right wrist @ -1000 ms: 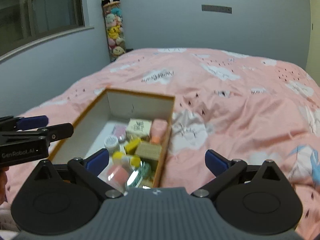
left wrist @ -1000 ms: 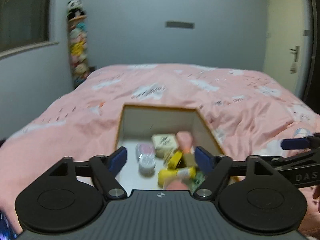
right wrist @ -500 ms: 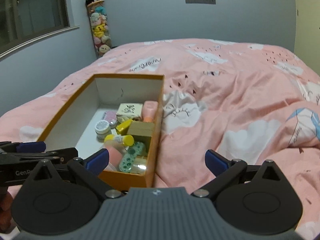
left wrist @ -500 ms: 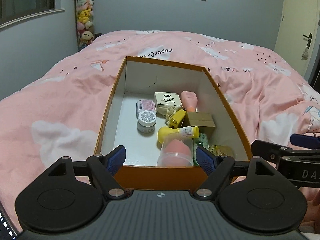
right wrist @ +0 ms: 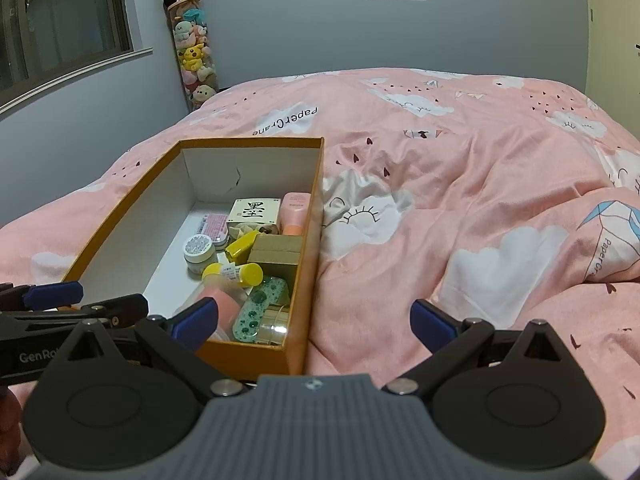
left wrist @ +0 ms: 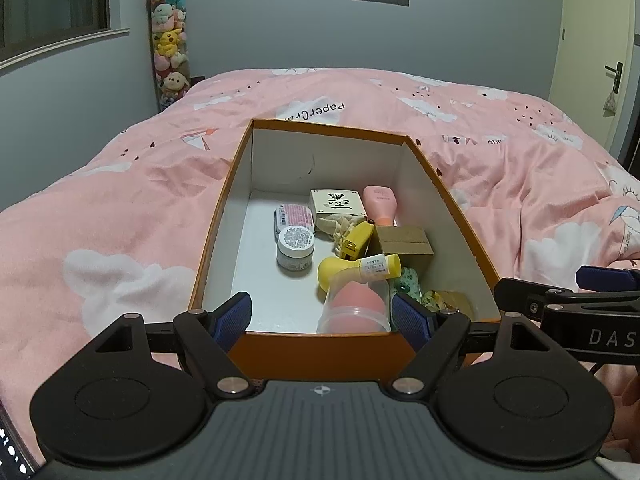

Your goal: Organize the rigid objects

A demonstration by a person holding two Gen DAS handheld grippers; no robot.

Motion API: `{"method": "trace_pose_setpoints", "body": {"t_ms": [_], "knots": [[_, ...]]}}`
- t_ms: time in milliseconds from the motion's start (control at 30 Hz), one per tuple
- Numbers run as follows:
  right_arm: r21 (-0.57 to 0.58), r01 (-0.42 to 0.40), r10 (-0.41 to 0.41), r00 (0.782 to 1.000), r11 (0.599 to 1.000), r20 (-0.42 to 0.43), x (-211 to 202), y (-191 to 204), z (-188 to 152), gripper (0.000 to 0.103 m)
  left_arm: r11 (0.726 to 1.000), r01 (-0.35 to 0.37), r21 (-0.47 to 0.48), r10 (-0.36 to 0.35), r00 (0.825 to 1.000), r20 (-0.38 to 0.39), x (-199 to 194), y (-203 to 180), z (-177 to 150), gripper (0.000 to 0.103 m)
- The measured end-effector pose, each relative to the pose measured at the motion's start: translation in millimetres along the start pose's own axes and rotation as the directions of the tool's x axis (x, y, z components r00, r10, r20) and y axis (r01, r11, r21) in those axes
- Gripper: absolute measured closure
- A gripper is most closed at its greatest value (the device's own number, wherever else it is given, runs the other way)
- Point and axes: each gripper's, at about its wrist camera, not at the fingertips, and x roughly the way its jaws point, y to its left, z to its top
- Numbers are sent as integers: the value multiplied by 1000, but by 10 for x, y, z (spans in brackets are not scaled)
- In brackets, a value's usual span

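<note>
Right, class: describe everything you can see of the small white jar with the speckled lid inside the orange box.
The small white jar is a squat, round pot, seemingly plastic or glass, with a flat lid showing a silvery speckled pattern. It stands upright and closed on the white floor of the orange box, toward the left of the clutter. Right behind it lies the pink-labelled tin, apparently touching. The yellow bottle lies to its right, slightly apart. Neither gripper touches it.
</note>
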Motion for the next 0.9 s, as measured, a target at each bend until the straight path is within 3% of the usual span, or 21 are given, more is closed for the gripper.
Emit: {"method": "trace_pose_setpoints", "body": {"t_ms": [900], "knots": [[15,-2,2,1000,1000,10,-14,14,5,3,1000,-9,7,9,1000,4,-15,-16,8,10]]}}
